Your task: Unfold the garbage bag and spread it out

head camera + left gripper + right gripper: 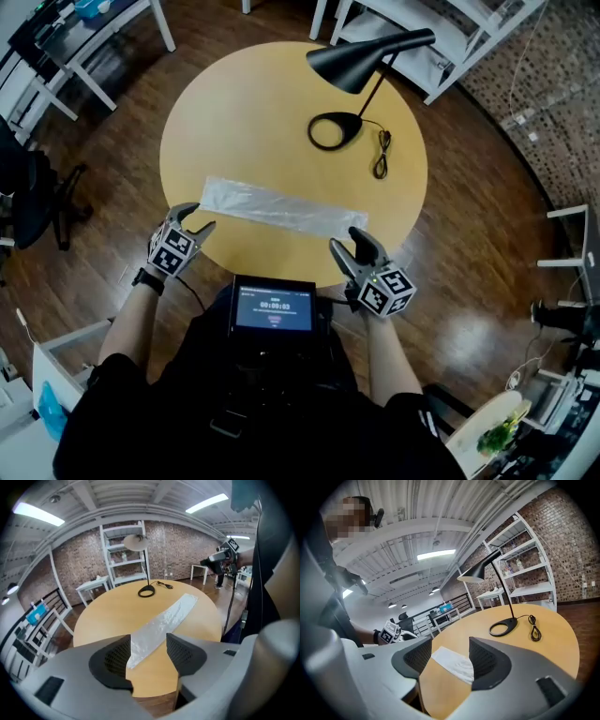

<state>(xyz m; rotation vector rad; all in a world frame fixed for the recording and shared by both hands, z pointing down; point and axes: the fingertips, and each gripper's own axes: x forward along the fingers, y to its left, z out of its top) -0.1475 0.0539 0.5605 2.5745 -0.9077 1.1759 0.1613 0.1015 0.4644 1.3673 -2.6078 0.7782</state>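
Note:
A folded translucent white garbage bag [279, 208] lies as a long strip across the near half of the round wooden table [281, 122]. My left gripper [195, 220] hovers open at the strip's left end; in the left gripper view the bag [161, 625] runs away from between the spread jaws, untouched. My right gripper [352, 246] stands open just short of the strip's right end. In the right gripper view the bag's end [453, 663] lies on the table beyond the jaws, nothing between them.
A black desk lamp [361, 67] with a ring base and coiled cord [381, 153] stands at the table's far side. White shelving [441, 33] and a white table [89, 37] surround it. A black chair [33, 197] sits left.

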